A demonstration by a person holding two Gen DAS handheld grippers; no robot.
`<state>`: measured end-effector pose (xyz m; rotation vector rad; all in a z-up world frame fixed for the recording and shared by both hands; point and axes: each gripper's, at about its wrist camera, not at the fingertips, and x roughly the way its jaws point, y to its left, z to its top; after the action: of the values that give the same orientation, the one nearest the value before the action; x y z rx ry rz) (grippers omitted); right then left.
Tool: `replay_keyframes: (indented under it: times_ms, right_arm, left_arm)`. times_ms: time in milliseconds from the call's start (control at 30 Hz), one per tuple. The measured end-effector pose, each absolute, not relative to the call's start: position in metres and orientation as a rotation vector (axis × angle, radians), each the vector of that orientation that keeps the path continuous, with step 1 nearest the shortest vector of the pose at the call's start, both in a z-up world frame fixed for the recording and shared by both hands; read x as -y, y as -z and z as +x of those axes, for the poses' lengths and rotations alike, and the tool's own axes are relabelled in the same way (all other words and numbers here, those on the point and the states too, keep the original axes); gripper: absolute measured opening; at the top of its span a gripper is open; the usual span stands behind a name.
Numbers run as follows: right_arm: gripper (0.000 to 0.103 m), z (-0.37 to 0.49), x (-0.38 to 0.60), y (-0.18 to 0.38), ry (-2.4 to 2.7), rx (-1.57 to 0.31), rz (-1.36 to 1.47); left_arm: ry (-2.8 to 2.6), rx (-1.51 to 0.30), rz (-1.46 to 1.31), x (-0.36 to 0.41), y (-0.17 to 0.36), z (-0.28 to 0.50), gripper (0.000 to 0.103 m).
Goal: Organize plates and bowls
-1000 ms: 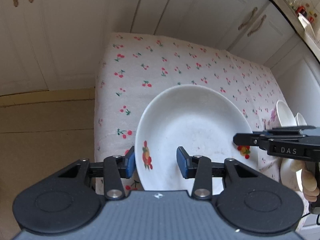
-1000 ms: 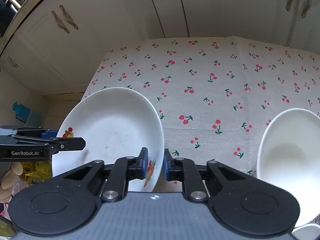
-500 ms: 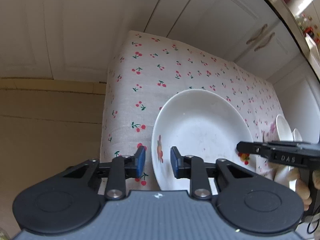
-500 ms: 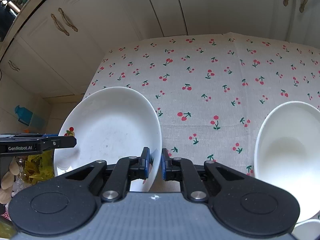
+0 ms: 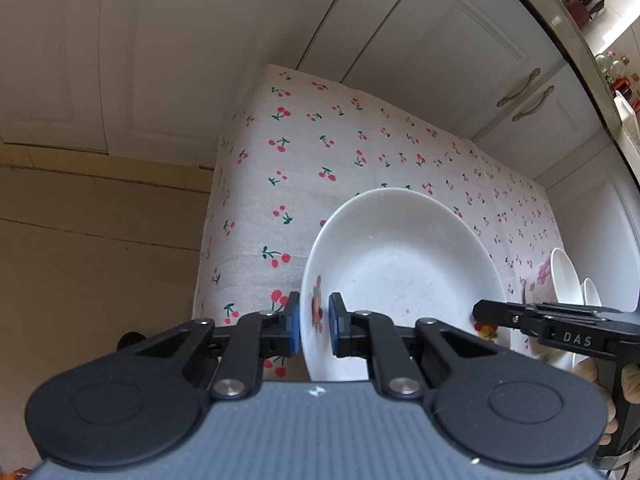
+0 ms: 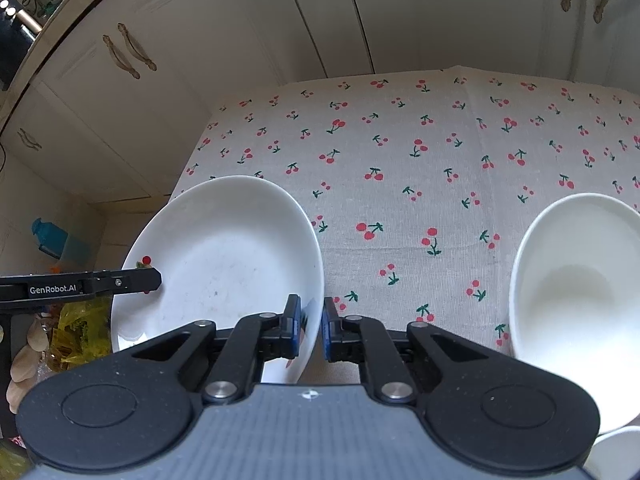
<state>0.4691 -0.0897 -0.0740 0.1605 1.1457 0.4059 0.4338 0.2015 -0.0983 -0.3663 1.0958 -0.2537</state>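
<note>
Cherry-print surface (image 6: 400, 152) before white cabinets | our left tongs (image 5: 313, 326) have just closed onto white plate's (image 5: 400, 280) left rim | our right tongs (image 6: 308, 330) clamp its right rim | plate near surface's left edge, ready to lift | white bowl (image 6: 576, 300) waits right.

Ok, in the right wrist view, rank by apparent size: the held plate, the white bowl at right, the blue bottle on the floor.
1. Plate and white bowl: look alike, and the bowl is cut by the frame, so unranked.
2. Blue bottle: smallest, though farther away.
</note>
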Motion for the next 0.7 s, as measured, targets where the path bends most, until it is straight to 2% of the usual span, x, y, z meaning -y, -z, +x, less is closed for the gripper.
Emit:
replay_keyframes:
  times_ms: [700]
  right_arm:
    - [0.013, 0.462, 0.097, 0.036, -0.406, -1.087, 0.155]
  left_arm:
    - [0.259, -1.042, -0.313, -0.193, 0.055, 0.431, 0.012]
